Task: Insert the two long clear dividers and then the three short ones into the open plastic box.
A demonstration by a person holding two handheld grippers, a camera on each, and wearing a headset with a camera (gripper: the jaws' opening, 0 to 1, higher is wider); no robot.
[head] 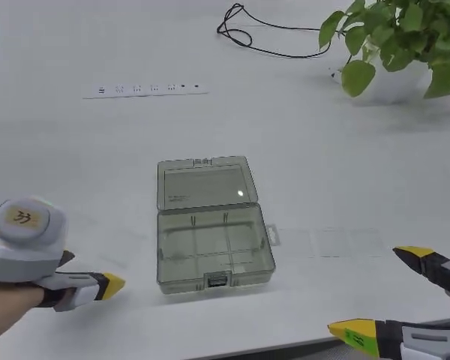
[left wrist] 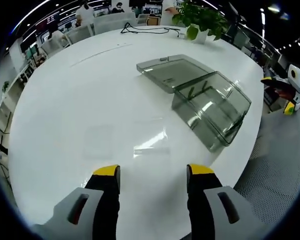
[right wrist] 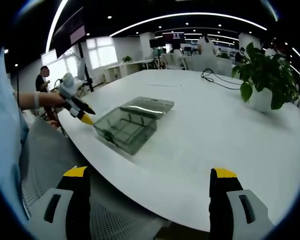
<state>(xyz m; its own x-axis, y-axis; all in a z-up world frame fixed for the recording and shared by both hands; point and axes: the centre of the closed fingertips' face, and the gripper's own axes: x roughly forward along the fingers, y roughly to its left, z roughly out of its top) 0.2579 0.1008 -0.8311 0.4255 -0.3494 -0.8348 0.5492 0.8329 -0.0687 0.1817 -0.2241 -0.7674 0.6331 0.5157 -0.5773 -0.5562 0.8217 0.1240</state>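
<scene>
The left gripper [left wrist: 153, 171] and right gripper [right wrist: 150, 173] are held wide and empty, the open plastic box [head: 244, 274] is set mid-table with clear dividers [head: 330, 244] lying flat at its 3 o'clock, and a thin flat divider could be skidded away by the jaws.
</scene>
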